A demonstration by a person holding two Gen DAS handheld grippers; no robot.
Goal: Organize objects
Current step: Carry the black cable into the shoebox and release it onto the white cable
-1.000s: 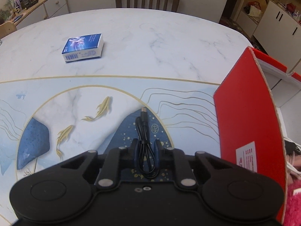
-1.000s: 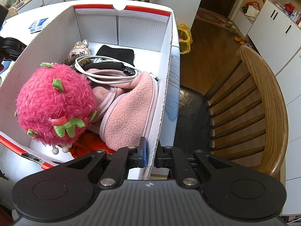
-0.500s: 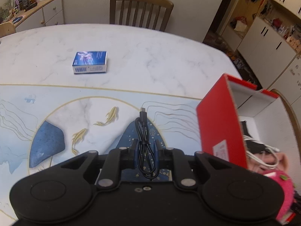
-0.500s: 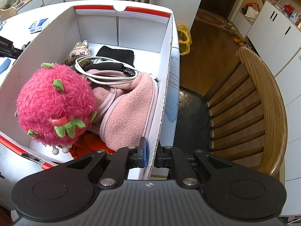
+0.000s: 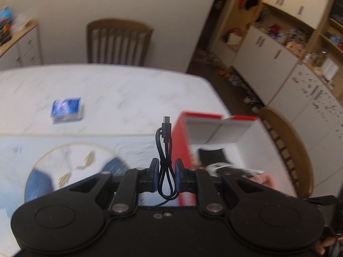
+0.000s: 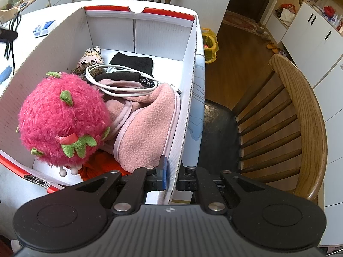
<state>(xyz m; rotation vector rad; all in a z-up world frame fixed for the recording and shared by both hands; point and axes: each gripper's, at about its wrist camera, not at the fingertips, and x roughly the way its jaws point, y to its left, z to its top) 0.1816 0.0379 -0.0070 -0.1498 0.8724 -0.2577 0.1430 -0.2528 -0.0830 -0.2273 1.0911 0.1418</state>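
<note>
Meanwhile left fingers (image 5: 167,176) clamp the black cable (image 5: 164,160); right fingers (image 6: 170,178) pinch the box wall (image 6: 182,132).

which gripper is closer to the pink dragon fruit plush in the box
Right. The right gripper is clamped on the box wall right beside the pink plush. The left gripper, holding the black cable, is outside the box's red side.
</note>
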